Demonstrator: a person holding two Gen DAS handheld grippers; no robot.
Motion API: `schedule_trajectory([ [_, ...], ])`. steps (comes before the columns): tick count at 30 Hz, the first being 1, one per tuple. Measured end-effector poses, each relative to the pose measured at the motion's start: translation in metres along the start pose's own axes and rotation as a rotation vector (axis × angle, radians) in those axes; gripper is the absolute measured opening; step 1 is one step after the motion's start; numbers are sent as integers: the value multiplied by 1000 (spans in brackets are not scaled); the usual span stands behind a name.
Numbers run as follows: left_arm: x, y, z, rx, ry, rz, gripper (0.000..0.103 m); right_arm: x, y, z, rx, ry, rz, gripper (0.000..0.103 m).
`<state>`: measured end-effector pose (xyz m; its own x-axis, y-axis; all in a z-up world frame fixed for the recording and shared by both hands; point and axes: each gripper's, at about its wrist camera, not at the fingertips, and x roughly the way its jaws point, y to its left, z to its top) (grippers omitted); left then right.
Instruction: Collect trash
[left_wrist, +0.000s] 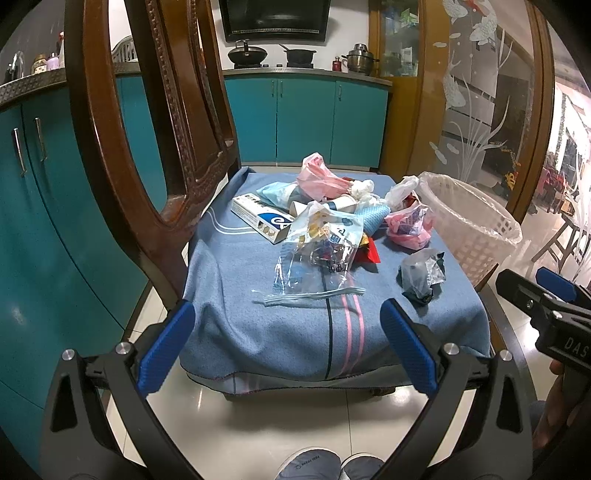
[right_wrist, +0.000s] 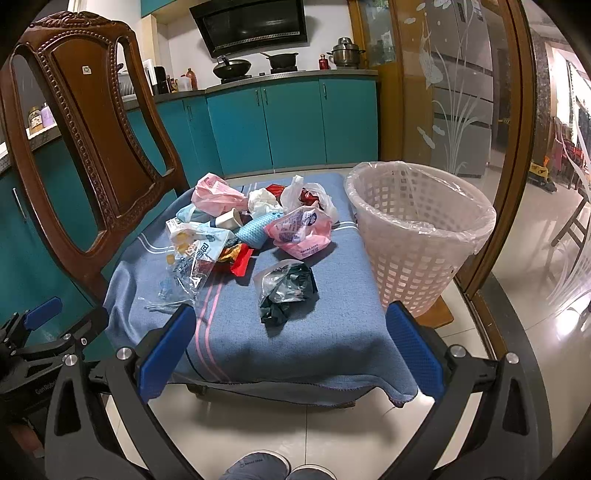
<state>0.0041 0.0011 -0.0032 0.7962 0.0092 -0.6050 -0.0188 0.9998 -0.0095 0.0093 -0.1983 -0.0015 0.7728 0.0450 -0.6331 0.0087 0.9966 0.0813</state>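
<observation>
Two empty, wide-open grippers, left gripper (left_wrist: 288, 347) and right gripper (right_wrist: 291, 350); crumpled plastic trash pile (right_wrist: 236, 229) uncollected mid-blanket, white lattice bin (right_wrist: 417, 236) apparently empty at right edge

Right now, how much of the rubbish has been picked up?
Nothing looks done yet. The lined basket shows no trash inside, as far as its visible part tells. Nothing is in hand: the left gripper and right gripper are both open and short of the chair. Left to do: the whole pile and the crumpled dark bag on the blue cloth.
</observation>
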Motion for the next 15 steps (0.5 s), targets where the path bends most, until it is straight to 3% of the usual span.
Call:
schedule_trajectory([
  [15,0,1,0,2,4,-2,100,-1,1,0,-5,1,-3,100],
])
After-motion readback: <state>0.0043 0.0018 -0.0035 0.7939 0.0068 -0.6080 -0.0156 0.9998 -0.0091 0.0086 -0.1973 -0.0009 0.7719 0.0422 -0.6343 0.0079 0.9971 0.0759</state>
